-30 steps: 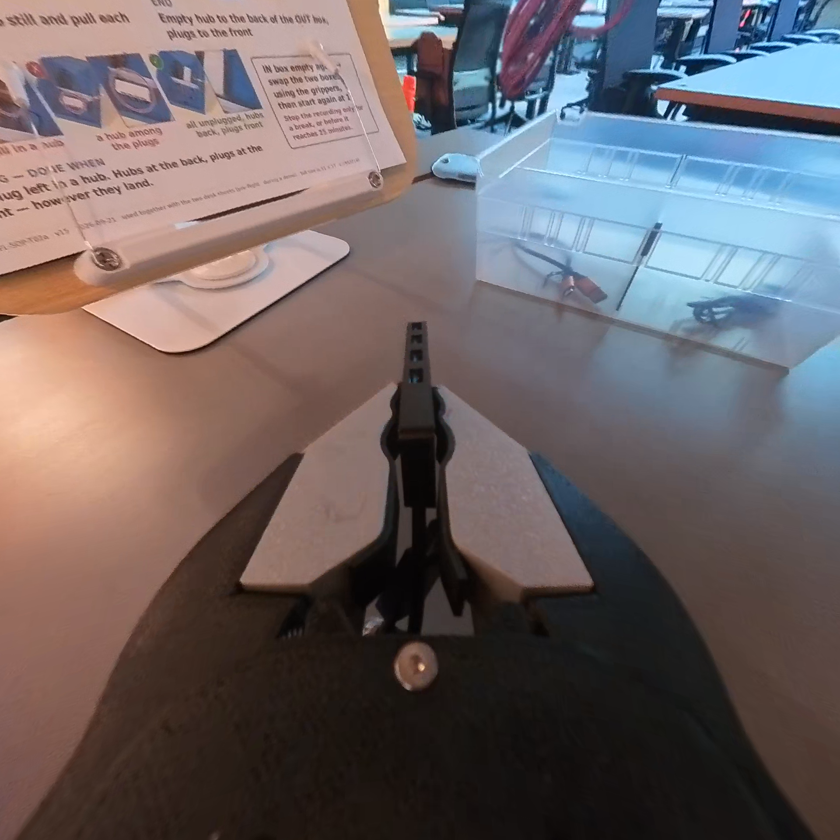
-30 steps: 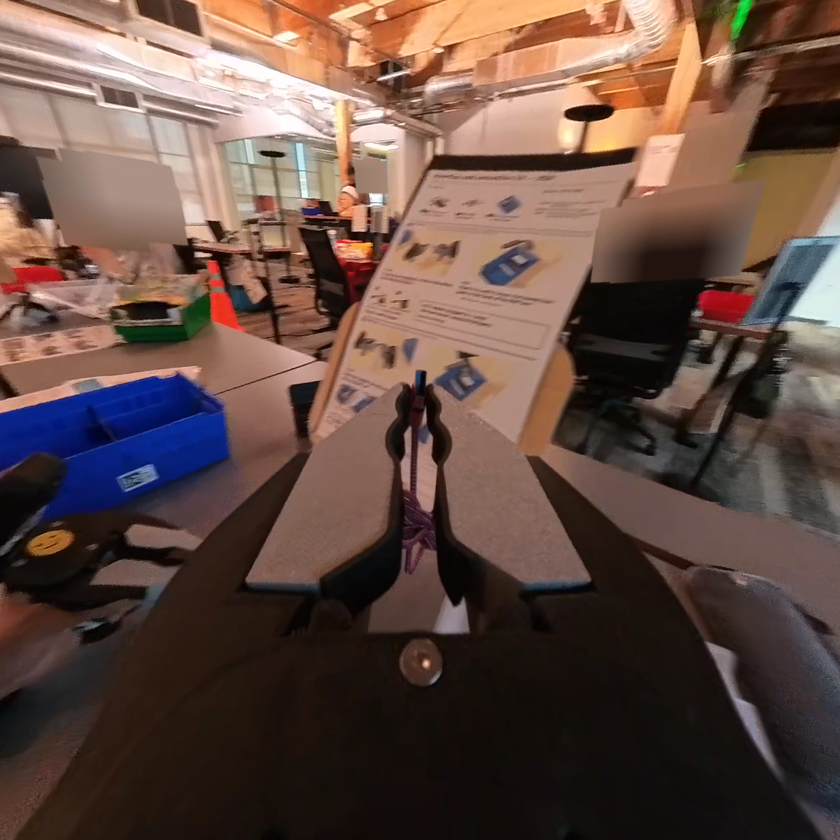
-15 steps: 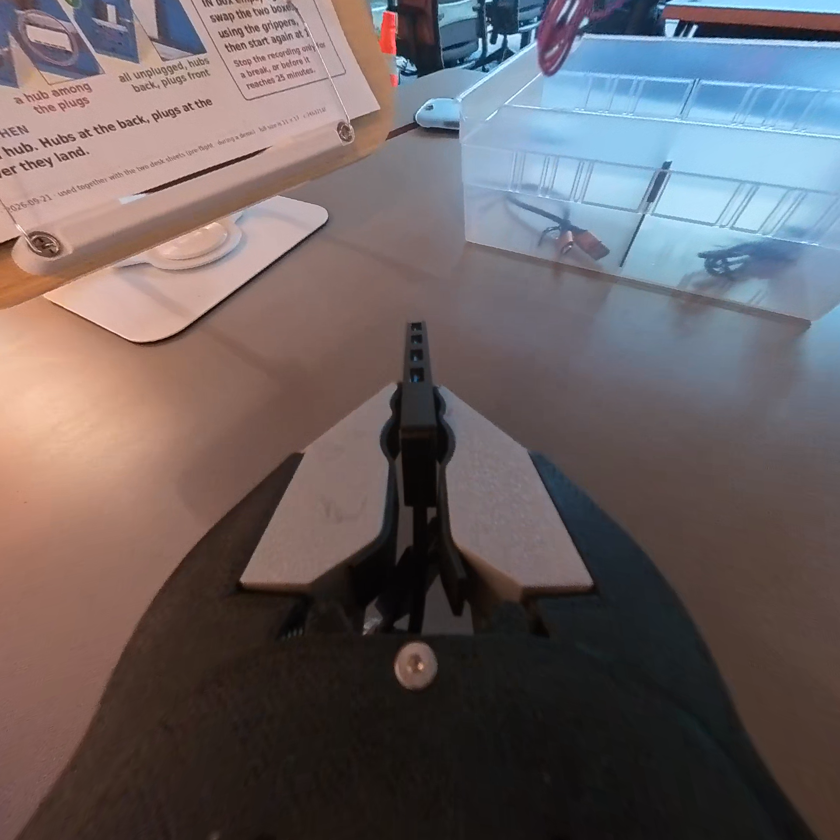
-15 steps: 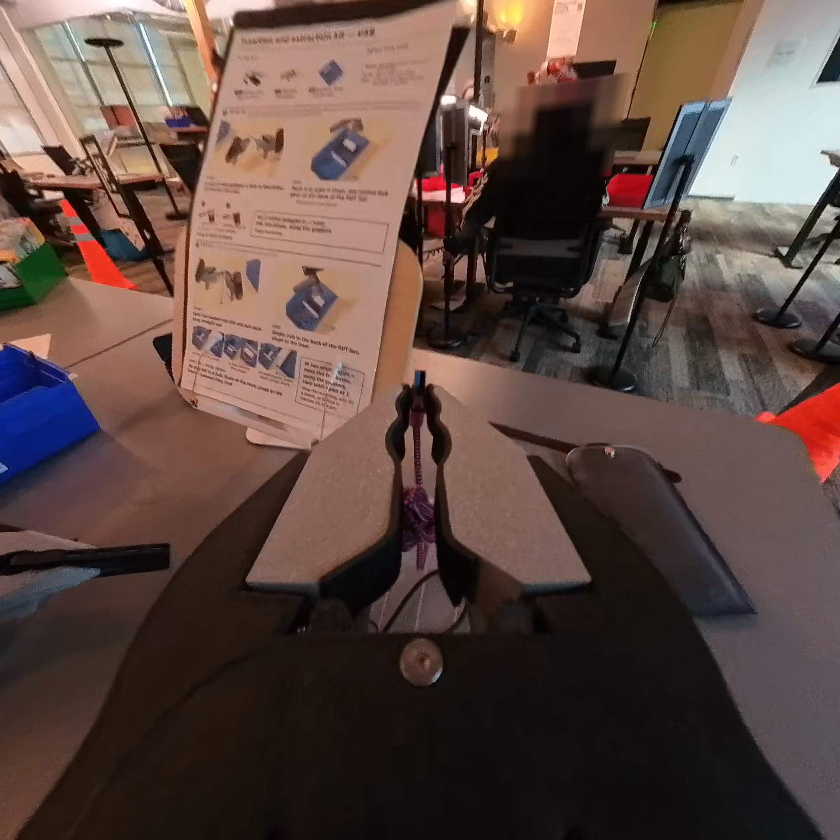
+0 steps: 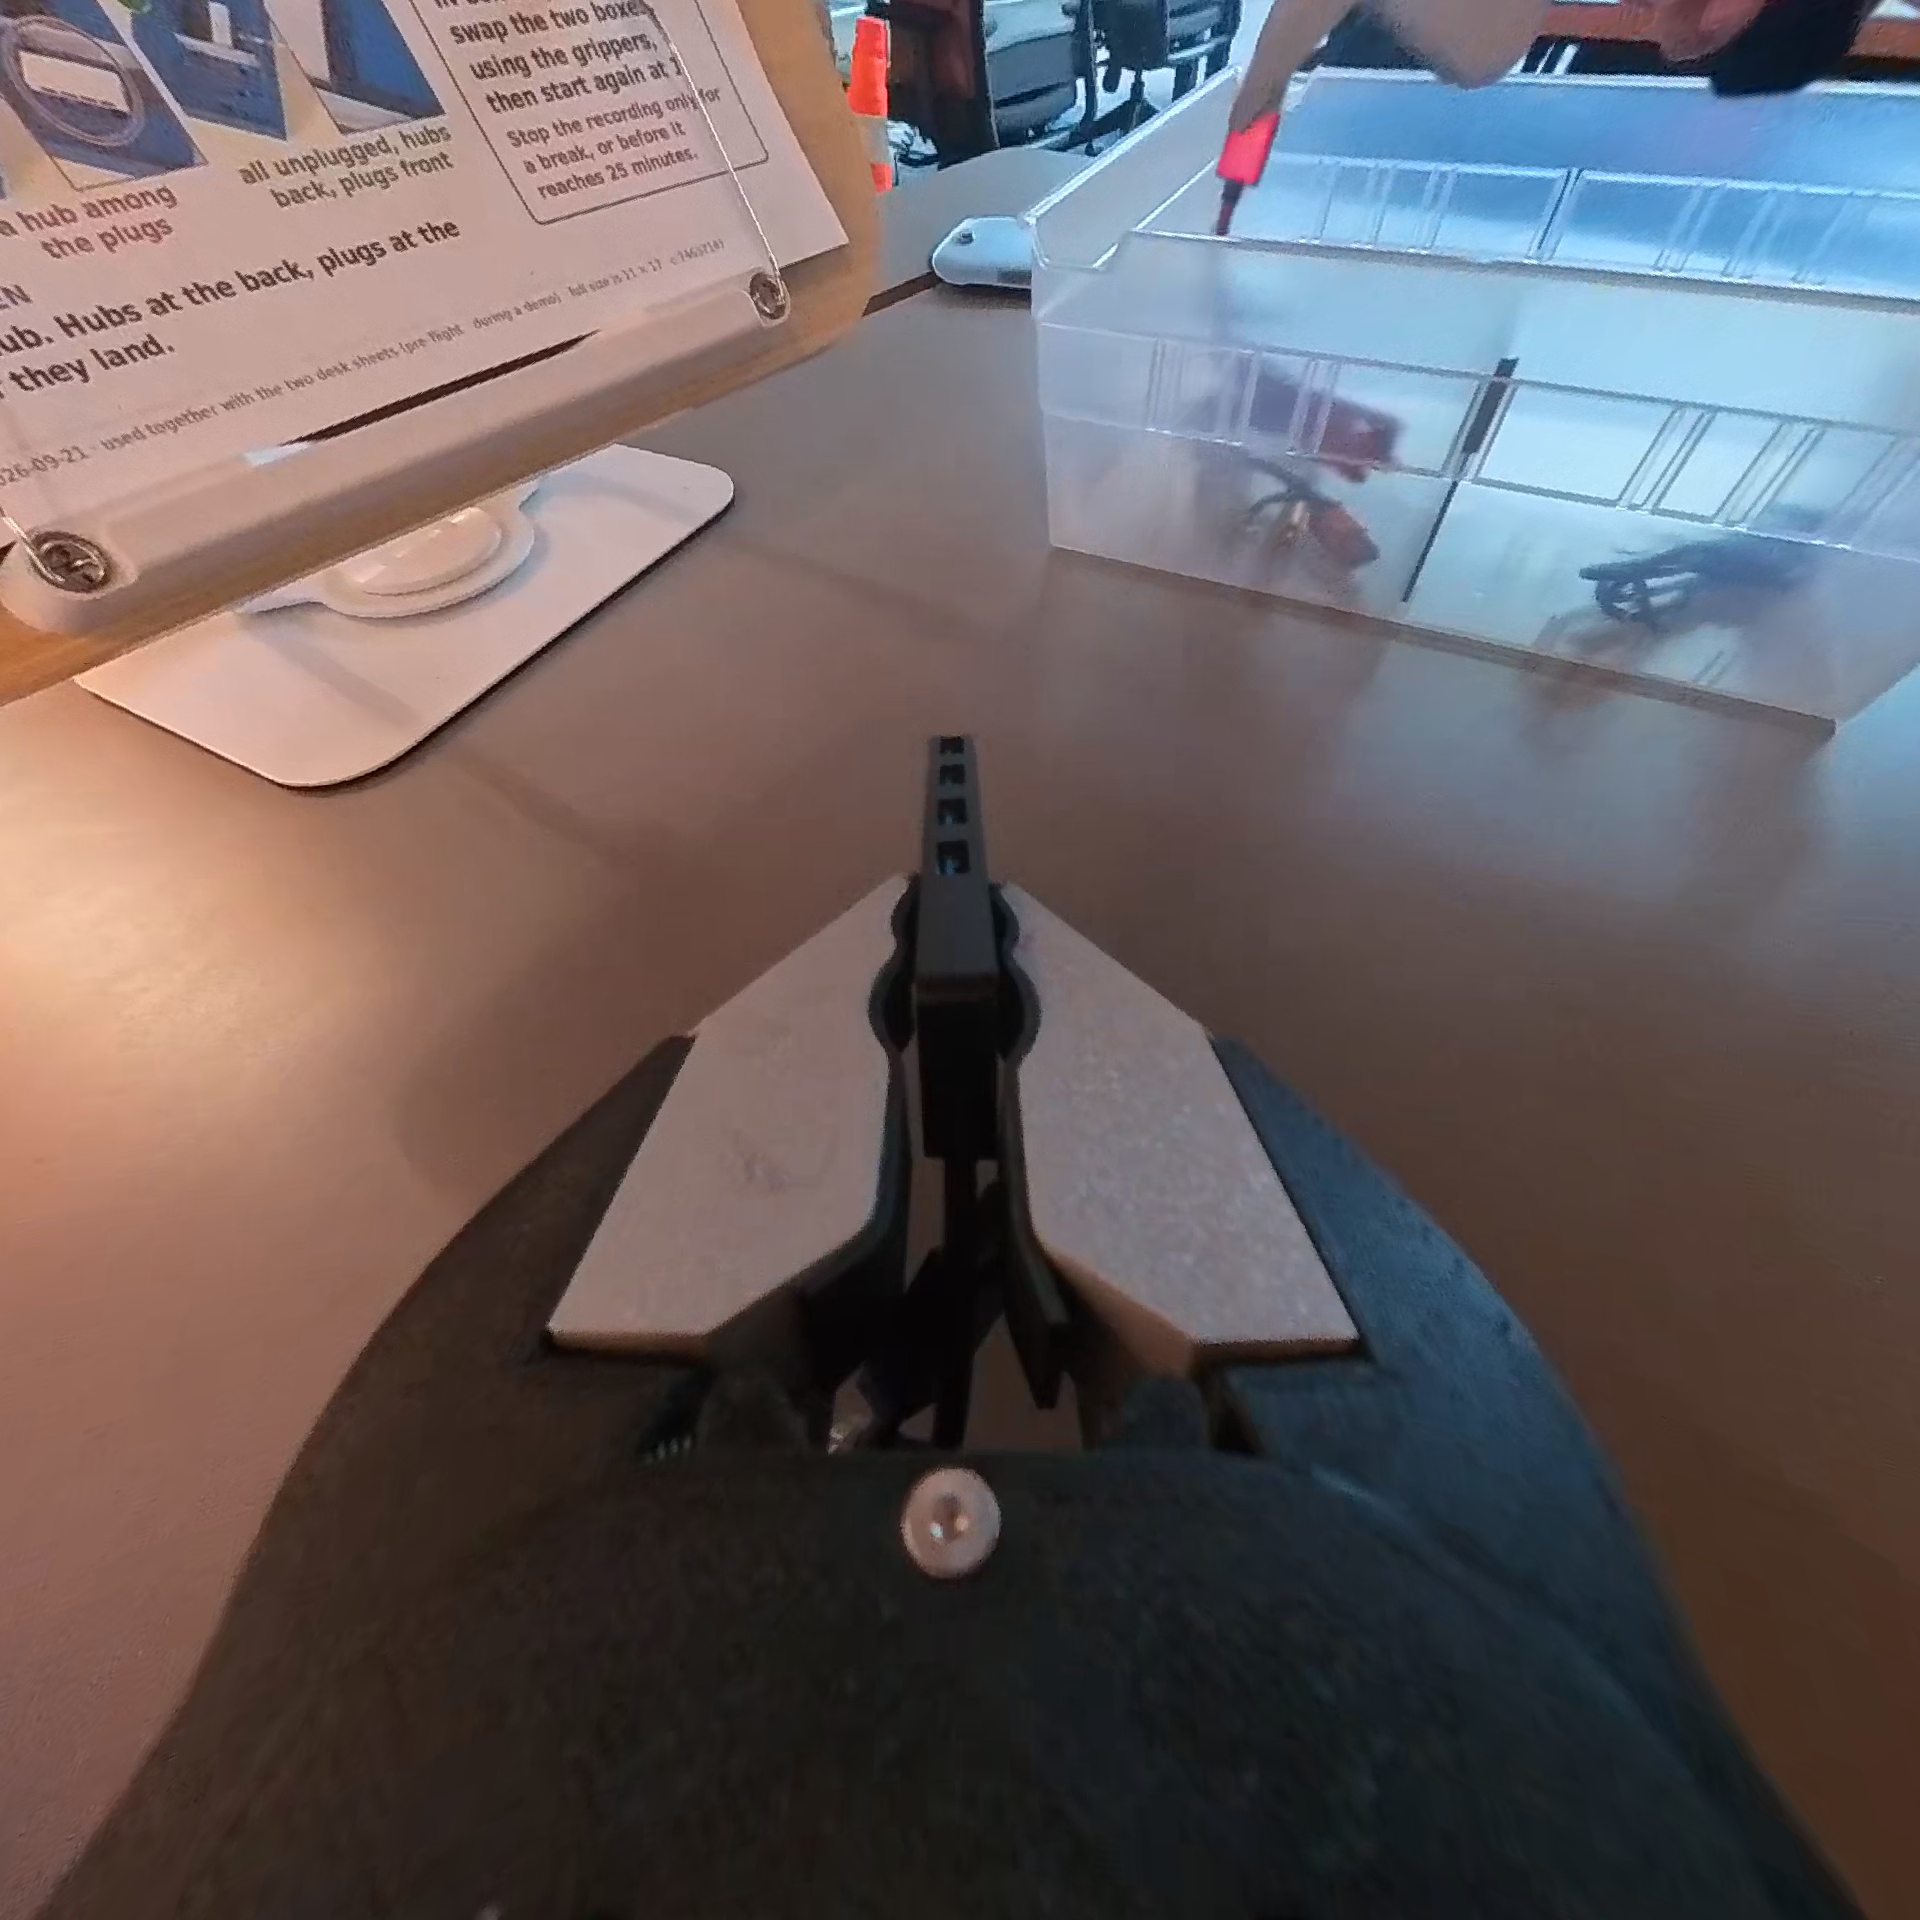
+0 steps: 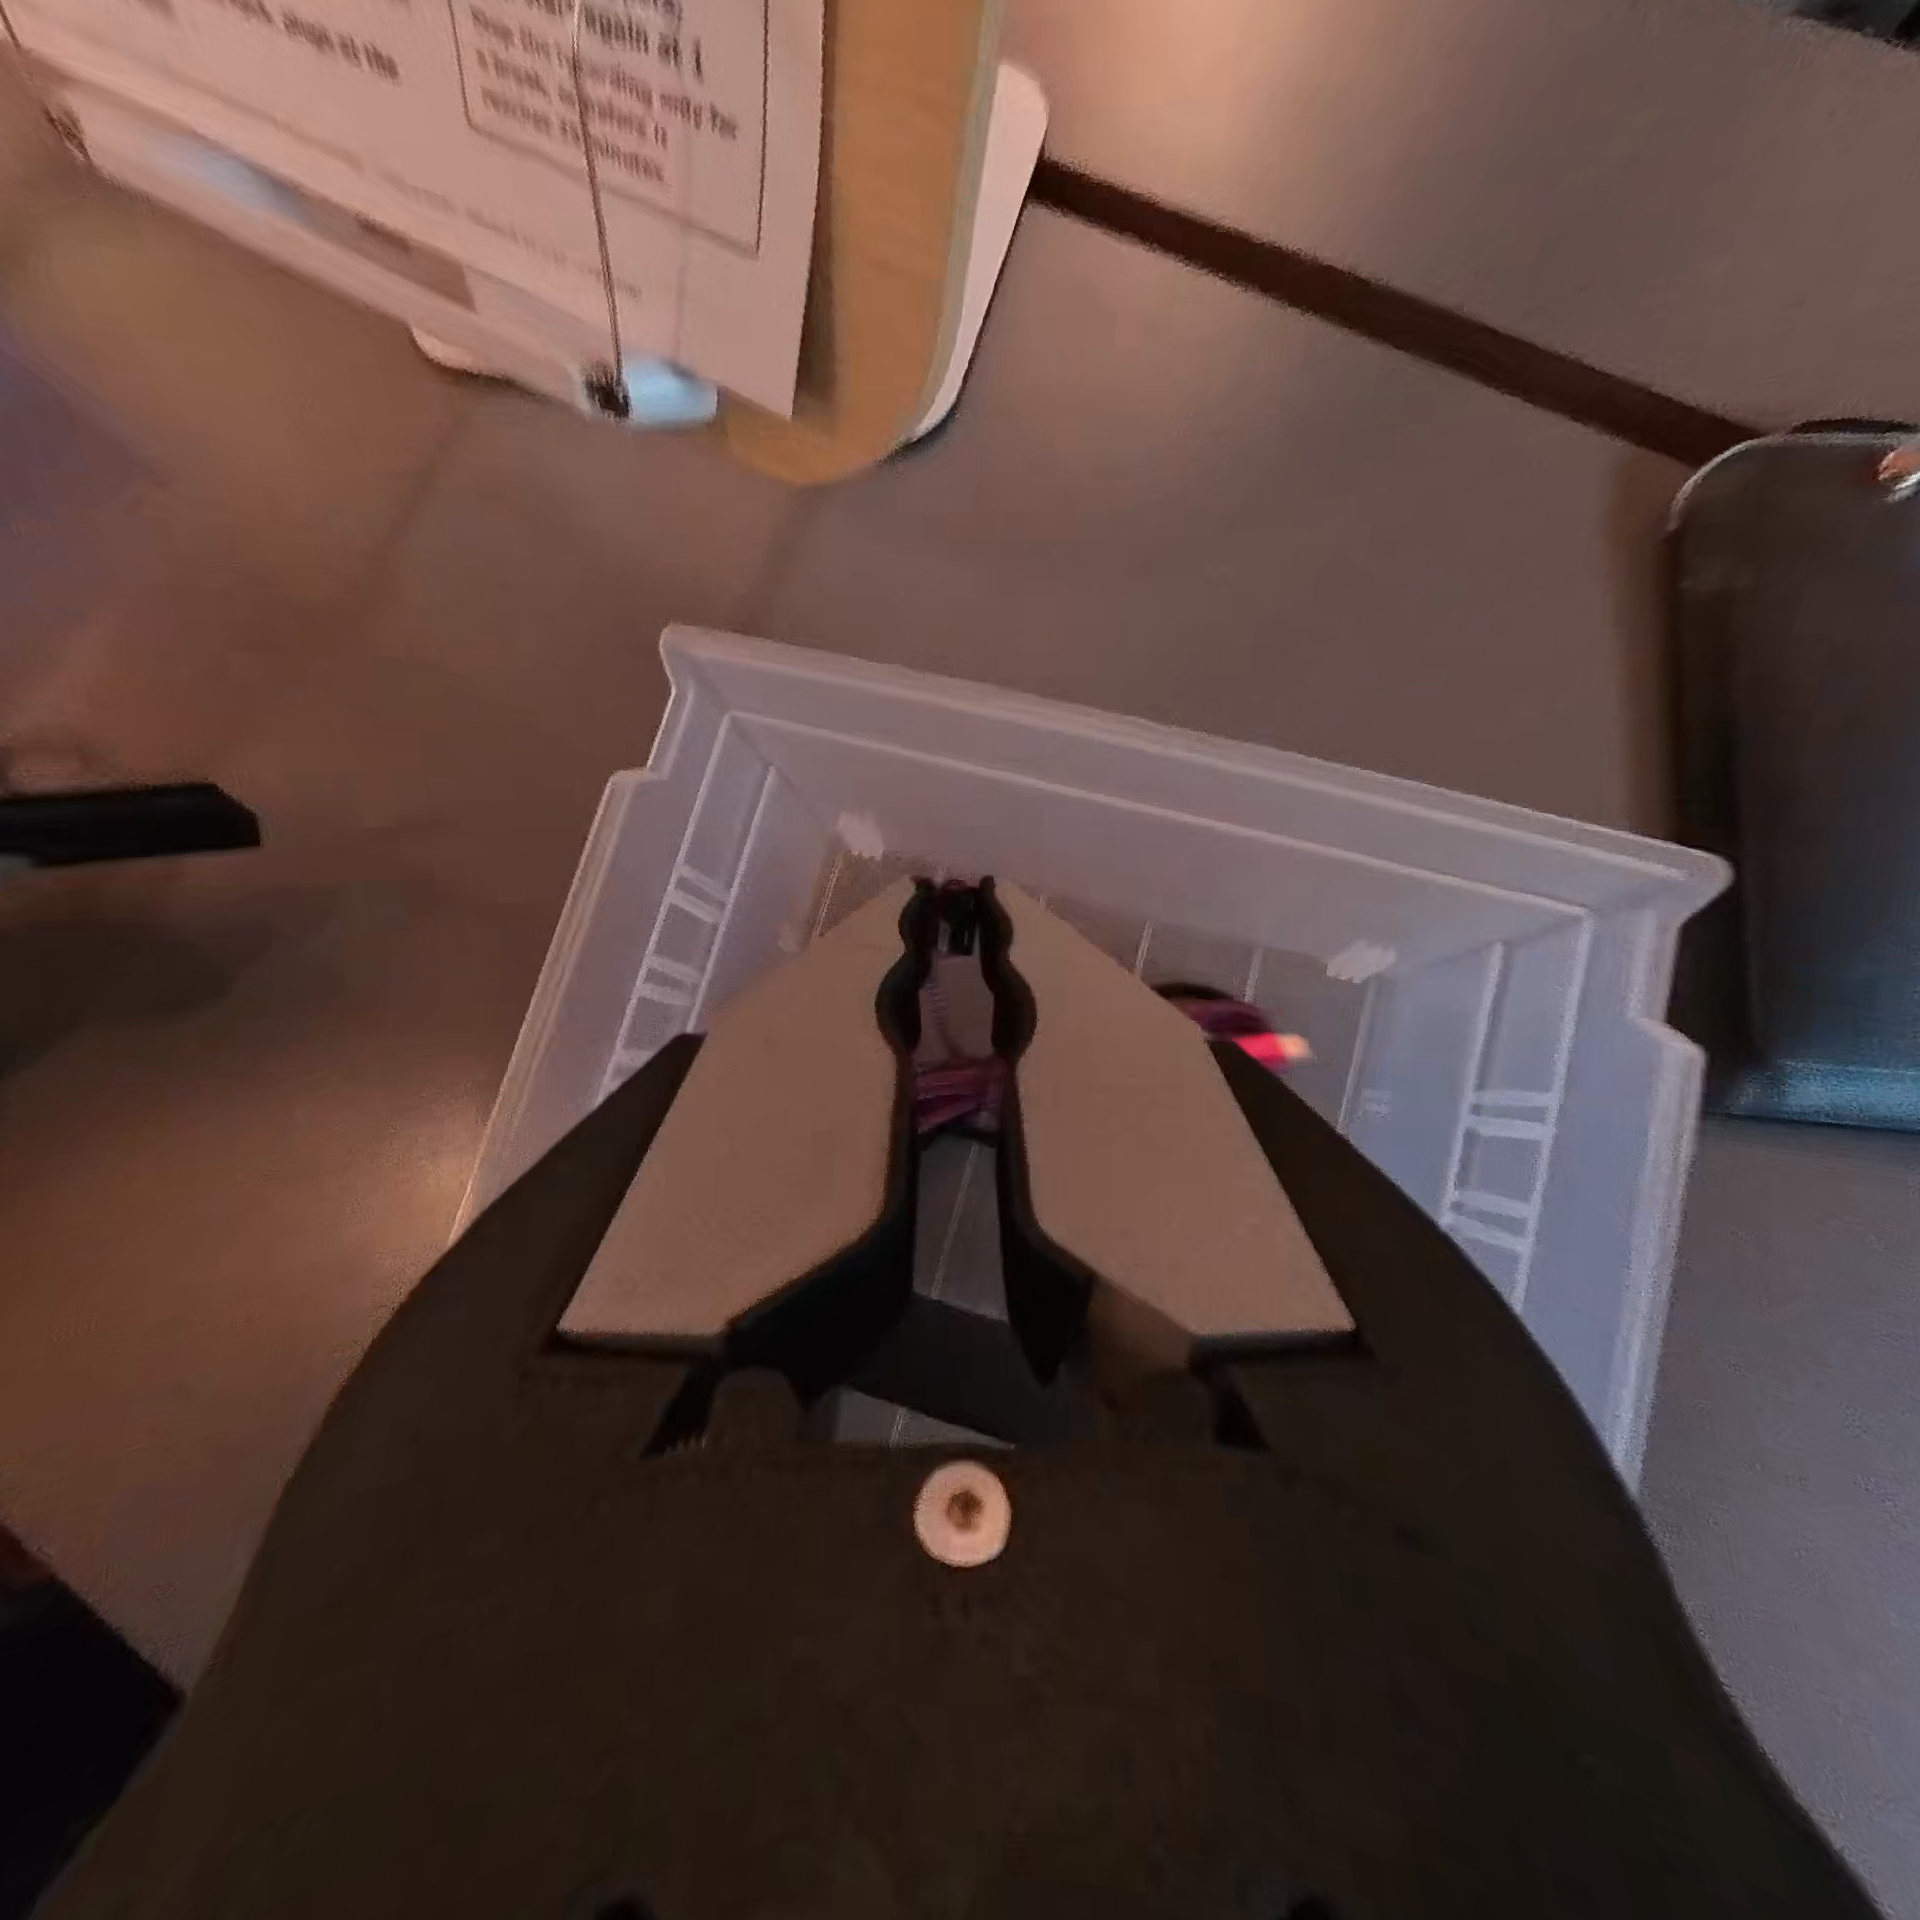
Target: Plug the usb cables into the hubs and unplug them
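Observation:
My left gripper (image 5: 954, 904) is shut on a slim black USB hub (image 5: 954, 800). The hub points forward, low over the brown table, with its row of ports facing up. It also shows at the left edge of the right wrist view (image 6: 135, 831). My right gripper (image 6: 951, 914) points down into the clear plastic box (image 6: 1143, 790) and is shut on a purple braided USB cable (image 6: 956, 1101). In the left wrist view a reddish plug (image 5: 1247, 151) hangs from the right gripper over the box's far left corner (image 5: 1091, 260).
Red and black cables (image 5: 1320, 520) lie in the box's front compartments. A pink-tipped cable (image 6: 1262, 1044) lies under my right gripper. An instruction sheet on a white-footed stand (image 5: 416, 582) stands at the left. A grey pouch (image 6: 1808, 779) lies right of the box.
My right gripper has swung from level to pointing down over the clear box, carrying the purple cable. My left gripper has moved slightly closer to the box and the stand, with the hub still held.

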The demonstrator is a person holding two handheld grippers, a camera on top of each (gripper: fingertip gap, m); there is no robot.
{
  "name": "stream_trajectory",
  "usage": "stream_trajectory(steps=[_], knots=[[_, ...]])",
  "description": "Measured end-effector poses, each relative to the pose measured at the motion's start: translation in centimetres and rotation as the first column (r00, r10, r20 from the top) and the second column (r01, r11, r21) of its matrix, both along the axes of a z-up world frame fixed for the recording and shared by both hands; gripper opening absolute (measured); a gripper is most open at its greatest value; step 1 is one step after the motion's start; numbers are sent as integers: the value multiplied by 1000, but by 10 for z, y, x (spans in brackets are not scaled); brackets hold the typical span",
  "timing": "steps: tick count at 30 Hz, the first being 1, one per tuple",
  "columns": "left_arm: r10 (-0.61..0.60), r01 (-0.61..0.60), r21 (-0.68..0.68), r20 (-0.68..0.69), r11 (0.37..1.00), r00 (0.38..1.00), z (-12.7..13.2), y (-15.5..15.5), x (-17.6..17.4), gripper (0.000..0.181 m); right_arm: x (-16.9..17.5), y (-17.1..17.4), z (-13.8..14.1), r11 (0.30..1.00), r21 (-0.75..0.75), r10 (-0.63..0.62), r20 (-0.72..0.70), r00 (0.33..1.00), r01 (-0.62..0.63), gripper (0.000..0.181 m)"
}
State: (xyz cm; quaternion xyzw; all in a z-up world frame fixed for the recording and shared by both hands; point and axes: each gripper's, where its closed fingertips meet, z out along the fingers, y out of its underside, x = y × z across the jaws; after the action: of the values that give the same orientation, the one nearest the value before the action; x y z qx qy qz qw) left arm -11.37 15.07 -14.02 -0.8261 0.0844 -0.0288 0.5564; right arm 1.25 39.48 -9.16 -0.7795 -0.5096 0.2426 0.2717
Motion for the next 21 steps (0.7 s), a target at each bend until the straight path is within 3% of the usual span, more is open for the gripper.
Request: stream_trajectory(steps=[5,8,14,17,21], knots=[[-1,1,4,0,1000,1000,1,0,0,9,3,-20,-36,995,-58,91,209,974,-81,3],[-2,2,5,3,1000,1000,1,0,0,9,-3,-27,-43,992,-86,109,203,973,-93,6],[-13,13,10,12,1000,1000,2,0,3,9,-12,-31,-21,992,-49,123,122,985,-118,26],[-18,18,15,19,1000,1000,3,-1,3,9,-13,-36,-5,990,-28,140,80,987,-138,26],[-17,17,11,9,1000,1000,2,0,4,9,-9,-38,-5,990,-18,141,97,985,-140,23]])
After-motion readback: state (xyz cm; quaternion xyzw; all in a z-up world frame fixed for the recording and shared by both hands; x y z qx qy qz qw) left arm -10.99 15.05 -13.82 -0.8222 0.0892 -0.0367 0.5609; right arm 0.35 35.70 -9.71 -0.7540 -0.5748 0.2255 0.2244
